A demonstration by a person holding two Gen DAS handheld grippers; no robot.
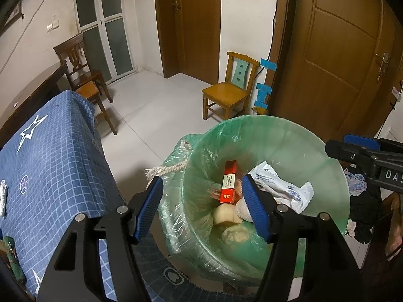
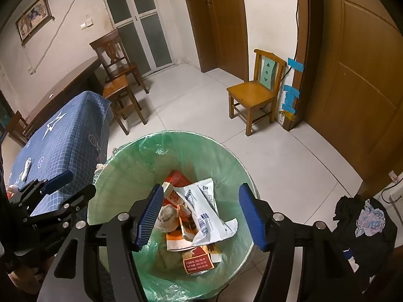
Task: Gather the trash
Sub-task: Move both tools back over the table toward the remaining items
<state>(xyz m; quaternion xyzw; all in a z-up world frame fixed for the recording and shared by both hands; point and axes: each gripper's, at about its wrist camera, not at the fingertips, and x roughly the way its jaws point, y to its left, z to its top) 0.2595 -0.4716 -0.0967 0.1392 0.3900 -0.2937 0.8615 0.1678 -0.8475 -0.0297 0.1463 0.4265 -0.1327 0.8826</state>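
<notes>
both the left gripper (image 1: 201,201) and the right gripper (image 2: 200,211) hang with jaws apart and empty above the round green-lined trash bin (image 2: 226,156), which holds a red carton (image 1: 228,183) and a white plastic wrapper (image 2: 204,209).

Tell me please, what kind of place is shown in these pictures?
Probably a room in a home: wooden doors, a small wooden chair on the tiled floor, and a table with a blue checked cloth beside a lined trash bin.
</notes>
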